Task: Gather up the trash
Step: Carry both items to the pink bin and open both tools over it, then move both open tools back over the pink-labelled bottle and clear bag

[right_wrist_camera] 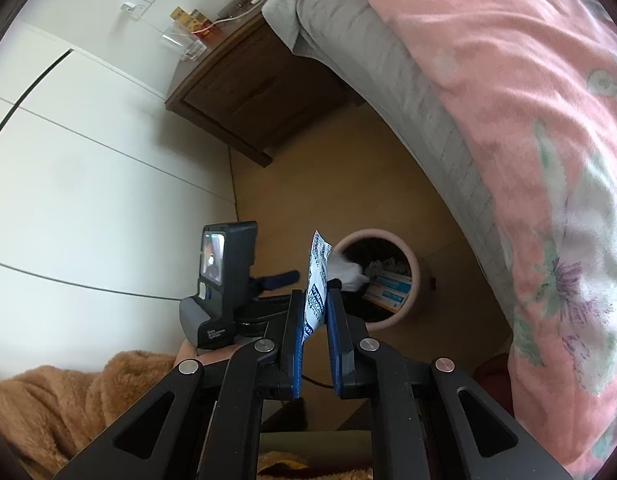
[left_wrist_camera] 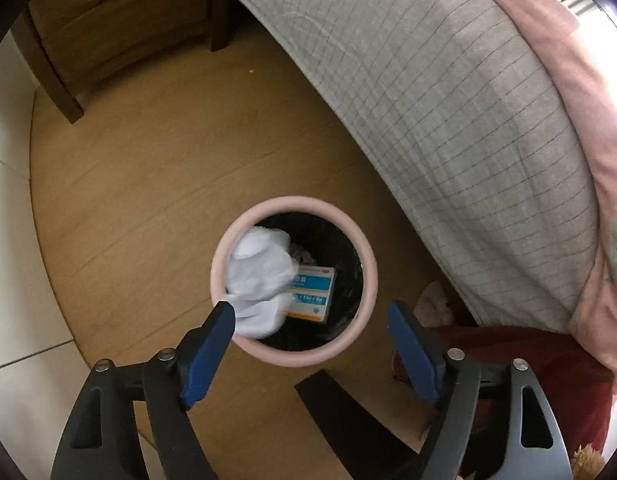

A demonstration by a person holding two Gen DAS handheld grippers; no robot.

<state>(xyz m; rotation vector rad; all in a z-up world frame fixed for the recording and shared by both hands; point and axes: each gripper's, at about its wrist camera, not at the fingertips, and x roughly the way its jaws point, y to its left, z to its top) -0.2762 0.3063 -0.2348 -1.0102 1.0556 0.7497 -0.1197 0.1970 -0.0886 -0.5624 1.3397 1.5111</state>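
Your right tool [right_wrist_camera: 316,308] is clamped narrow on a blue-and-white printed sachet [right_wrist_camera: 317,280], which stands upright between the pads, short of the pink bin [right_wrist_camera: 412,280] that sits beyond it on the wooden floor [right_wrist_camera: 328,184]. Your left tool [left_wrist_camera: 308,316] stands wide over that bin's rim [left_wrist_camera: 236,232], nothing pressed between its pads. A crumpled white tissue [left_wrist_camera: 260,276] hangs just inside the rim, a corner touching the left pad [left_wrist_camera: 216,336]; I judge it released, dropping onto the blue-and-orange box [left_wrist_camera: 314,290] that lies in the black liner.

So the left hand's drop looks finished and the sachet is next. Lift the left tool clear, bring the right one over the bin's mouth, then spread its pads. Beyond stand the bed [left_wrist_camera: 448,120] and the nightstand [right_wrist_camera: 244,92].
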